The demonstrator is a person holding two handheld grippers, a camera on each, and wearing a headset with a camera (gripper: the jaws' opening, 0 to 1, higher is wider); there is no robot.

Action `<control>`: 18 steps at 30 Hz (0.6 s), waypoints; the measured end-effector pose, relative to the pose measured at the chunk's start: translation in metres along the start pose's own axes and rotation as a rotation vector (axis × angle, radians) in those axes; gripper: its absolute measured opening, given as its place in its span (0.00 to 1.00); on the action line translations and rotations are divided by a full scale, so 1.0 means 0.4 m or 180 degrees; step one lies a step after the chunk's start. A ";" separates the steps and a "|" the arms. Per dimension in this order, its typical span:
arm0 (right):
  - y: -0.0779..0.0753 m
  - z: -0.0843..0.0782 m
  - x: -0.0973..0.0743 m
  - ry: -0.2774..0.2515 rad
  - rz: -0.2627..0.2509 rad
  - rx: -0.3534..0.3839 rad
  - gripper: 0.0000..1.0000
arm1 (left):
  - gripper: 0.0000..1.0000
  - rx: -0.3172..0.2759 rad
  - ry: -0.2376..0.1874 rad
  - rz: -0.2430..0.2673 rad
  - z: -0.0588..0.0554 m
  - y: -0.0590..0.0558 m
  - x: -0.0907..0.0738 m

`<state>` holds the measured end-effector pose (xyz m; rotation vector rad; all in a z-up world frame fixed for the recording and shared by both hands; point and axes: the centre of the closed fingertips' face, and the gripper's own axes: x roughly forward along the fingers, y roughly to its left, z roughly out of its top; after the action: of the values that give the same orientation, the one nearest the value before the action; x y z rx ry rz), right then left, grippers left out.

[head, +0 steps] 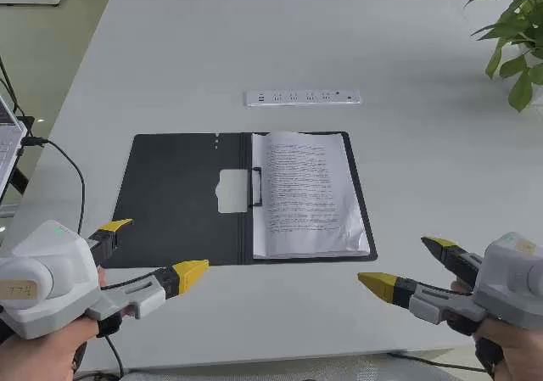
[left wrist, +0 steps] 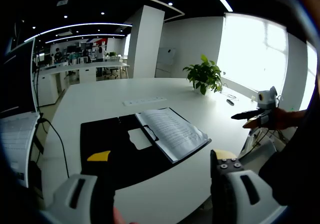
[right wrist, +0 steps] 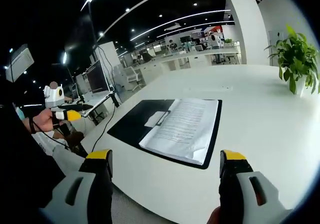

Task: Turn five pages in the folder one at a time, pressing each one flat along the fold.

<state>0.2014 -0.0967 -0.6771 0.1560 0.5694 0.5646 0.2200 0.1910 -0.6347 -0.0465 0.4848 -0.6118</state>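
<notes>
The black open folder (head: 174, 211) lay centred on the white surface (head: 254, 42), printed white pages (head: 310, 194) on its right half; left claw (head: 157, 247) and right claw (head: 405, 260) hovered spread, nearside. Advisable: pinch only the top sheet's corner

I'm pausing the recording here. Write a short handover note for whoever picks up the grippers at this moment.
Left gripper: open, empty, held by the table's front edge, near the folder.
Right gripper: open, empty, front edge too, right of the folder.
The folder lies open on the table, with the pages stacked on its right half.
Done: apparently no page turned.
Left: all five turns and presses.
</notes>
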 end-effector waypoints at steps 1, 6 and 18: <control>0.000 -0.001 0.001 0.0006 0.0000 0.0000 0.88 | 0.79 -0.0008 -0.0004 0.0002 0.000 0.001 0.000; 0.005 0.001 0.003 0.0011 0.0013 -0.0005 0.88 | 0.79 -0.0014 -0.0014 0.0006 0.004 0.003 0.000; 0.015 0.013 0.011 0.0016 0.0046 -0.0044 0.88 | 0.80 -0.0002 -0.0040 -0.0026 0.017 -0.003 0.010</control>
<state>0.2046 -0.0894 -0.6730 0.1459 0.5695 0.5830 0.2251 0.1870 -0.6301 -0.0529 0.4729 -0.6190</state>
